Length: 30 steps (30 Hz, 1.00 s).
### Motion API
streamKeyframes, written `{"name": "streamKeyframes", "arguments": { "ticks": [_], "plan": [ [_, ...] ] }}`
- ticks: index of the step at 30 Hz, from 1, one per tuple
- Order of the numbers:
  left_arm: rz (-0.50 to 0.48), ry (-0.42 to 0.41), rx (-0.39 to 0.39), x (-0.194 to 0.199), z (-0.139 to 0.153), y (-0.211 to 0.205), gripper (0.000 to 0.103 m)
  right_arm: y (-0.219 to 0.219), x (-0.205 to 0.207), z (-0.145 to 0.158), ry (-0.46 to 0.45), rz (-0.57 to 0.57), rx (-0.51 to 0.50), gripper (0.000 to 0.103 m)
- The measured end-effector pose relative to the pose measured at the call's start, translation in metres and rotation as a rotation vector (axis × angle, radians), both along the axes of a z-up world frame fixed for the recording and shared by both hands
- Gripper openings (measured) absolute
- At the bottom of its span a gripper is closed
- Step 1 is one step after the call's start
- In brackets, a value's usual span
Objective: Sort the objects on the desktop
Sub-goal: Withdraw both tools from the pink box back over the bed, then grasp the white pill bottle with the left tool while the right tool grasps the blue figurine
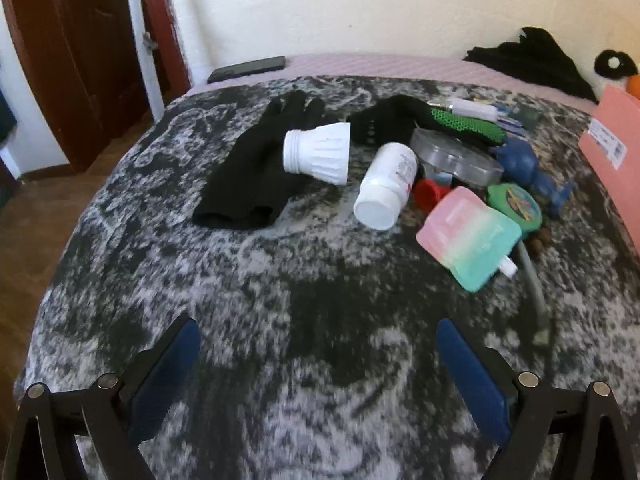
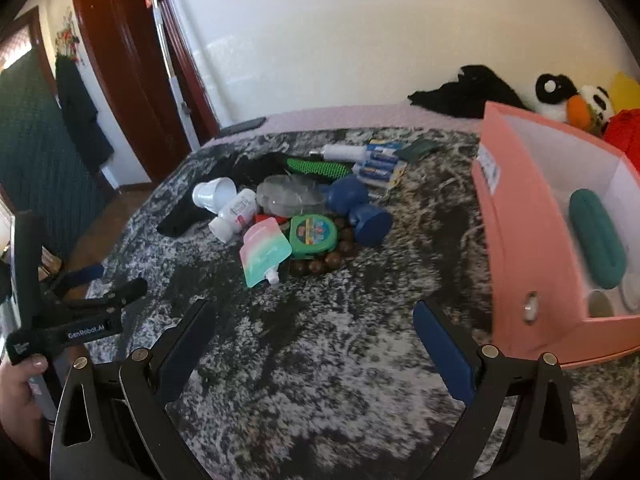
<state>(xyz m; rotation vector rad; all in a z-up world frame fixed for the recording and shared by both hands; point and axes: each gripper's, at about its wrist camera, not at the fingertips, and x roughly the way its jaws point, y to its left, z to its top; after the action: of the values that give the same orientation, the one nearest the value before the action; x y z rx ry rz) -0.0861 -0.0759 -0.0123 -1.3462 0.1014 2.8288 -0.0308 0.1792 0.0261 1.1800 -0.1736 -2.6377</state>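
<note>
A heap of small objects lies on the black-and-white blanket (image 1: 304,320): a black glove (image 1: 256,168), a white ribbed cup (image 1: 318,152) on its side, a white pill bottle (image 1: 386,184), a pink-green pouch (image 1: 470,236), a green round tin (image 1: 516,206), a blue dumbbell (image 1: 524,168) and a clear lidded tub (image 1: 456,158). My left gripper (image 1: 318,344) is open and empty, well short of the heap. My right gripper (image 2: 314,326) is open and empty, beside the pink box (image 2: 532,264), which holds a teal case (image 2: 598,240). The left gripper also shows in the right wrist view (image 2: 92,284).
Brown beads (image 2: 332,258), batteries (image 2: 380,162), a white tube (image 2: 344,153) and a green mesh glove (image 2: 316,168) lie behind the heap. A phone (image 1: 248,68), black cloth (image 1: 532,60) and plush toys (image 2: 576,100) sit at the far edge. Doors stand at left.
</note>
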Motion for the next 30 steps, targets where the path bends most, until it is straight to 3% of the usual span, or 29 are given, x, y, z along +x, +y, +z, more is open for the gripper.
{"name": "streamKeyframes", "arguments": {
  "ticks": [4, 6, 13, 20, 24, 30],
  "plan": [
    [-0.058, -0.001, 0.029, -0.027, -0.005, 0.012, 0.098, -0.006, -0.022, -0.012, -0.011, 0.002, -0.001, 0.099],
    [-0.099, -0.008, 0.053, -0.044, -0.007, 0.019, 0.098, -0.009, -0.034, -0.013, -0.002, 0.01, 0.02, 0.089],
    [-0.18, -0.039, 0.065, -0.1, -0.024, 0.035, 0.098, 0.001, -0.082, -0.019, -0.003, -0.041, 0.036, 0.089],
    [-0.174, -0.106, 0.06, -0.137, -0.058, 0.038, 0.098, 0.008, -0.136, -0.043, -0.044, -0.061, 0.081, 0.089],
    [-0.161, -0.093, 0.081, -0.15, -0.061, 0.032, 0.098, 0.008, -0.171, -0.066, -0.092, -0.062, 0.099, 0.089],
    [-0.12, -0.117, 0.035, -0.164, -0.082, 0.024, 0.098, -0.007, -0.212, -0.093, -0.144, -0.03, 0.125, 0.088]
  ]
}}
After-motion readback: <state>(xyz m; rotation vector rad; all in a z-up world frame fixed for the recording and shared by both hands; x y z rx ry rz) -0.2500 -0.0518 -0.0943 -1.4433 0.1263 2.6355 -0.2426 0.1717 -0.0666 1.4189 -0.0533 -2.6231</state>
